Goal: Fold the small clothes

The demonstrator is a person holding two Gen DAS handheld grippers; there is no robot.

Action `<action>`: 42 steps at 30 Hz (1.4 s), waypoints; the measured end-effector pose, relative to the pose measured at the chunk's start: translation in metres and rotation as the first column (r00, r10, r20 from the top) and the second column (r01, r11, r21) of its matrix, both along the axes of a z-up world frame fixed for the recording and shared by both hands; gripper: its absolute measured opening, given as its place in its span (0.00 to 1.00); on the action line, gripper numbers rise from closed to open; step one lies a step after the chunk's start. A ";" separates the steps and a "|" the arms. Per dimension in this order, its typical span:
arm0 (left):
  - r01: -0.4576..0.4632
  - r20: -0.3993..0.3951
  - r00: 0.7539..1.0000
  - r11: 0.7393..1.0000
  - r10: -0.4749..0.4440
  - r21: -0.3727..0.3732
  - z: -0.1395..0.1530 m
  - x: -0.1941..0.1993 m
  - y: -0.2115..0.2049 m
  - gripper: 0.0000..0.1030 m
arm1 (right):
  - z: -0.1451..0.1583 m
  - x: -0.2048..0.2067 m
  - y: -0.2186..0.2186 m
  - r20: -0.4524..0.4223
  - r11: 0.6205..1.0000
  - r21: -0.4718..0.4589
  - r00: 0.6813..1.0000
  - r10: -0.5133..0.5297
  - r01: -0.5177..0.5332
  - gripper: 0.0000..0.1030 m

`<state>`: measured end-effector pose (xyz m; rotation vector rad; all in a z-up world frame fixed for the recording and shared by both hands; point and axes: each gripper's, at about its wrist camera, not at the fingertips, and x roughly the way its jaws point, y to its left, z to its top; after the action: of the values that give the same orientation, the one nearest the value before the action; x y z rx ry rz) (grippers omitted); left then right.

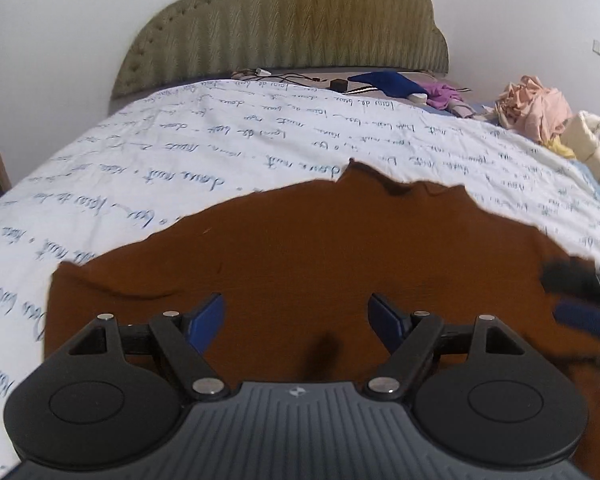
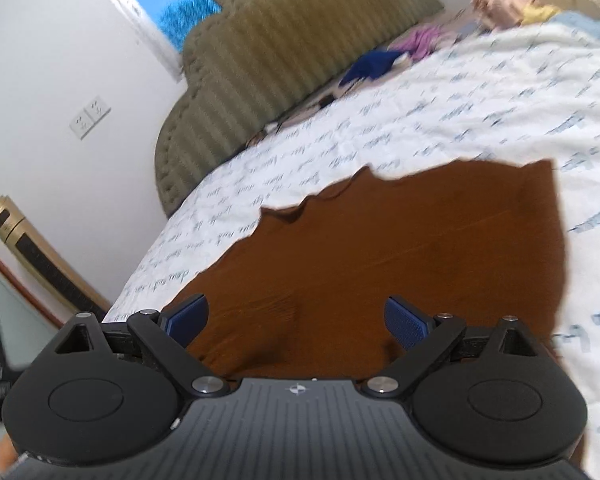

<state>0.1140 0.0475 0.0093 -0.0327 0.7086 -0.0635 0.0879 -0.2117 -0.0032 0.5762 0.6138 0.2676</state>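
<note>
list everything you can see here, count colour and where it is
flat brown cloth garment: one, brown, spread on the sheet under both grippers
white bed sheet with blue handwriting print: one, white and blue, covers the bed
olive padded headboard: one, olive, far end against the wall
dark blue cloth: one, by the headboard
purple cloth: one, beside the blue one
pink crumpled clothes pile: one, far right edge
white wall sockets: two, left wall
left hand-held gripper: one, black with blue pads, open
right hand-held gripper: one, same colours, open

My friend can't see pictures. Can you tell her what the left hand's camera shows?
A brown garment lies spread on a white bedsheet covered in blue handwriting, with the left gripper open above it. A pile of clothes sits far right.
</note>
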 end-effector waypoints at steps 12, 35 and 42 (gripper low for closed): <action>-0.057 0.017 0.998 0.997 0.056 0.045 -0.036 -0.025 0.004 0.77 | -0.034 0.030 0.020 -0.132 0.978 0.203 0.988 0.079 -0.051 0.84; -0.033 0.080 0.996 0.995 0.025 0.095 -0.054 -0.039 -0.004 0.90 | -0.046 0.064 0.053 -0.164 0.983 0.155 0.979 0.120 -0.095 0.34; -0.033 0.076 0.997 0.994 0.025 0.105 -0.053 -0.038 -0.006 0.91 | -0.044 0.070 0.055 -0.175 0.985 0.130 0.975 0.134 -0.113 0.13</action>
<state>0.0763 0.0419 -0.0436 0.0610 0.6361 0.0010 0.1582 -0.1563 -0.0475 0.6839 0.8172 0.3733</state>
